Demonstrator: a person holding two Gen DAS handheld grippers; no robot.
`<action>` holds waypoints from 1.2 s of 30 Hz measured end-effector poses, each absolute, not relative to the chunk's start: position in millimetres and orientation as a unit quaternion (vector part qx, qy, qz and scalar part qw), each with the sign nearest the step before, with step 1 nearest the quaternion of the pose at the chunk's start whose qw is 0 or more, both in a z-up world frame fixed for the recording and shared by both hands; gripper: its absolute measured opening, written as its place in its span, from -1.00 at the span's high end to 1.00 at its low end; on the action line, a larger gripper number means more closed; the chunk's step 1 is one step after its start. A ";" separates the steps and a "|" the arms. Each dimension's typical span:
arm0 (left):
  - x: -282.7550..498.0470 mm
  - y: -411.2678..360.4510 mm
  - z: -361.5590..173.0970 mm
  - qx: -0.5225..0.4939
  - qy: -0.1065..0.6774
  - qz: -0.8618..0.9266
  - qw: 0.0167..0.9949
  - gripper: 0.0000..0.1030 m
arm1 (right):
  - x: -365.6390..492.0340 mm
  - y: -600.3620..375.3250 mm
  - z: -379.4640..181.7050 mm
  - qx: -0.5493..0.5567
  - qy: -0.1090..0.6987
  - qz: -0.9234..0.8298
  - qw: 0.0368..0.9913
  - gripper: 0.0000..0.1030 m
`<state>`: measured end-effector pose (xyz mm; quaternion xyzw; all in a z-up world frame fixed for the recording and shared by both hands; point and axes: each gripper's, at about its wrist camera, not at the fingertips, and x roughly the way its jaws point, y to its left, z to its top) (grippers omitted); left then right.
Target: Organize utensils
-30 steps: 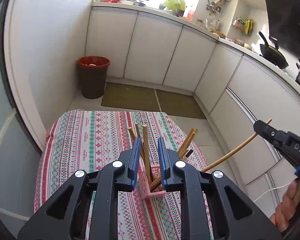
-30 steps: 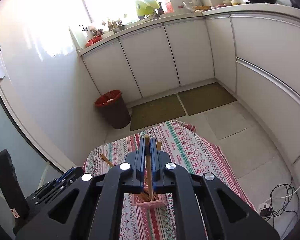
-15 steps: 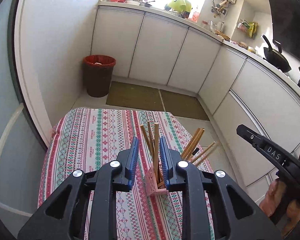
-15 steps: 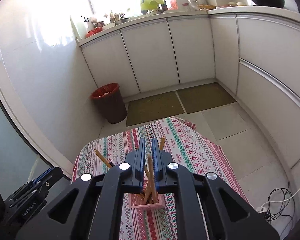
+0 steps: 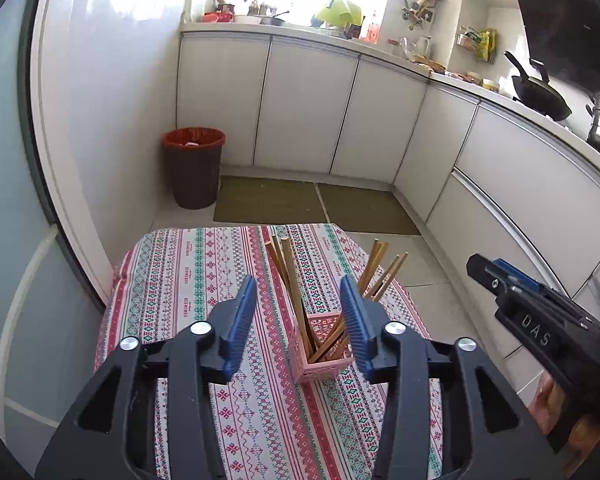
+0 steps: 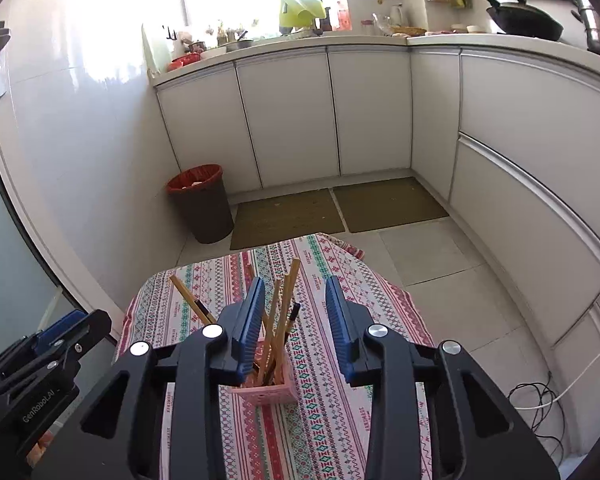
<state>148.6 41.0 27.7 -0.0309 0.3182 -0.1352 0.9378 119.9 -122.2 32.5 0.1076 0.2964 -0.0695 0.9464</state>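
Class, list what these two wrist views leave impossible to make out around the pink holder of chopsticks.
- Chopsticks, exact count: they overlap, and the left gripper covers some.
- Pink holder, base and left wall: right view, hidden behind the right gripper.
- Table, near edge: both views, cut off by the gripper bodies.
- Countertop items: too small, washed out by window glare.

A home kitchen: white cabinets (image 5: 308,108) run from twelve to three o'clock under a cluttered counter (image 6: 284,42), a wok (image 5: 540,96) at two, a bin (image 5: 195,168) at eleven.
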 end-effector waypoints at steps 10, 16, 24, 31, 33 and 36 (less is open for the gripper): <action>88.2 33.4 27.5 -0.003 0.274 -0.096 0.957 -0.49 | 56.9 -125.3 23.3 0.078 0.290 -0.119 0.946 -0.44; 44.9 31.1 27.0 -0.003 0.244 -0.059 0.968 -0.86 | 15.0 -130.4 19.3 0.064 0.275 -0.167 0.945 -0.87; 13.3 22.5 28.0 0.014 0.238 -0.028 0.971 -0.86 | -24.7 -135.1 20.8 0.058 0.267 -0.187 0.944 -0.87; 10.5 23.6 24.6 0.011 0.270 -0.026 0.963 -0.86 | -41.6 -132.6 24.7 0.053 0.266 -0.188 0.944 -0.87; 9.6 22.7 23.9 0.010 0.272 -0.029 0.962 -0.86 | -42.6 -131.4 25.1 0.048 0.267 -0.187 0.944 -0.87; 8.4 20.6 23.2 0.016 0.277 -0.030 0.960 -0.86 | -43.3 -133.0 27.3 0.054 0.266 -0.186 0.945 -0.87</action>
